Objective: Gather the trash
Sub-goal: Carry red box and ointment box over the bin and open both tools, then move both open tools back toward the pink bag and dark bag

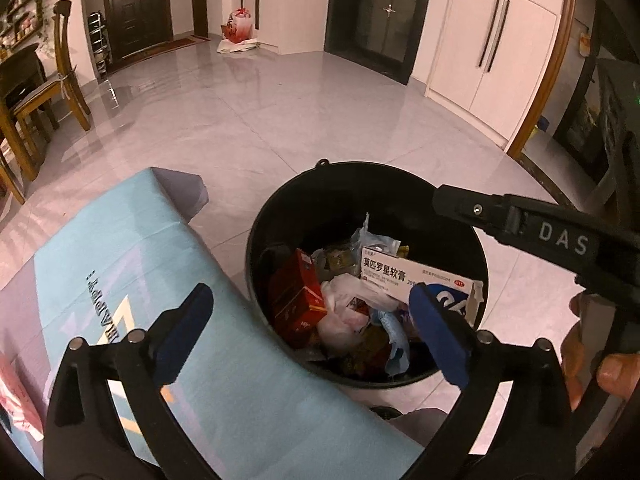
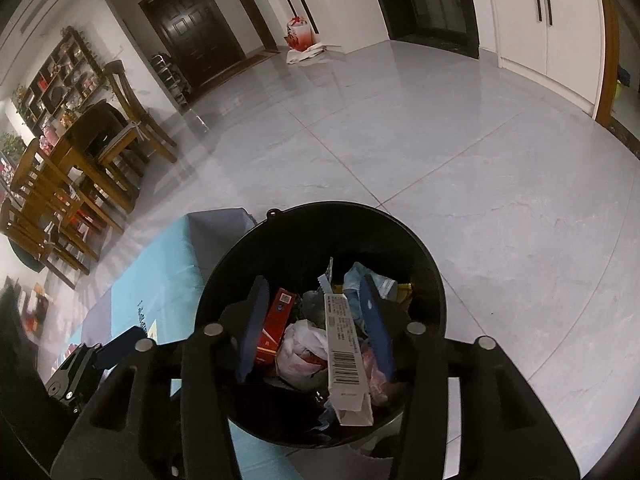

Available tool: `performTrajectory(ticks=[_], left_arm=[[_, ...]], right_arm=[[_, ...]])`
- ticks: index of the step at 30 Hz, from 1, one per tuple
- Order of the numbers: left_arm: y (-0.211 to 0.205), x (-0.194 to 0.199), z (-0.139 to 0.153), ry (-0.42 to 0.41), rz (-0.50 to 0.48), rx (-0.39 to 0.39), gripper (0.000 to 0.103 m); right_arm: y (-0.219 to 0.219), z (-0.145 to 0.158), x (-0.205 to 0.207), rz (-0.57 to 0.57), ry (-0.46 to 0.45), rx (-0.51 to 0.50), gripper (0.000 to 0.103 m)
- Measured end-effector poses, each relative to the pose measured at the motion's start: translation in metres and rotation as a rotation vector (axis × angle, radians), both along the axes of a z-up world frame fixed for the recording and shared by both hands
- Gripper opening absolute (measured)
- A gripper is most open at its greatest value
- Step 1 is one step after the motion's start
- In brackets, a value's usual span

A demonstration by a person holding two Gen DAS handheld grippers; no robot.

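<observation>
- The left claw [image 1: 308,332] stood released, its blue pads [image 1: 182,340] spread wide with nothing between them; one pad hung over the light blue tabletop [image 1: 120,240], the other over the near rim of the black bin [image 1: 280,216].
- The right claw [image 2: 316,328] hung above the bin's mouth, its jaws partly apart and not pressing on anything; the long white medicine box [image 2: 344,344] lay in the bin below the gap, near the right pad, and whether it touched that pad could not be told.
- In the left wrist view the right claw's black body reached in from the right over the bin's far right rim, a person's fingers [image 1: 616,372] wrapped around its handle.
- The trash sat inside the bin: the white medicine box with Chinese print leaned against the right wall, a red carton [image 1: 296,300] stood tilted at the left, a crumpled white plastic bag [image 1: 344,304] lay between them, and blue crumpled material [image 1: 394,336] lay nearer.
- The bin stood on the grey tiled floor [image 1: 280,112], just beside the right edge of the tabletop.
- Far left stood a wooden chair [image 1: 64,72] and table; far across the floor a red-and-white bag [image 1: 238,26] leaned by white cabinets.
</observation>
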State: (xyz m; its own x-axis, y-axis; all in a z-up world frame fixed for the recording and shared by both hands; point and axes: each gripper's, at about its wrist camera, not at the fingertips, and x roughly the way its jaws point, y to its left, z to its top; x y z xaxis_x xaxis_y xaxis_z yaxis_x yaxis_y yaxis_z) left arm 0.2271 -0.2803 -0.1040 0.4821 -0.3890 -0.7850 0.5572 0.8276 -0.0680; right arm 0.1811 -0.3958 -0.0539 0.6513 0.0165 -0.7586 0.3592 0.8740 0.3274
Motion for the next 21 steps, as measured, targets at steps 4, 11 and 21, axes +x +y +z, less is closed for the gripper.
performTrajectory(ticks=[4,11,21], left_arm=[[0.016,-0.01,0.001,0.005,0.016,-0.01,0.1],[0.047,-0.033,0.002,0.008,0.038,-0.024,0.1],[0.105,-0.065,0.015,-0.009,0.087,-0.043,0.1]], right_arm=[[0.0,0.002,0.002,0.013,0.0,-0.001,0.057],[0.015,0.005,0.005,0.043,0.0,-0.024,0.068],[0.056,0.007,0.011,0.127,0.018,-0.102,0.082]])
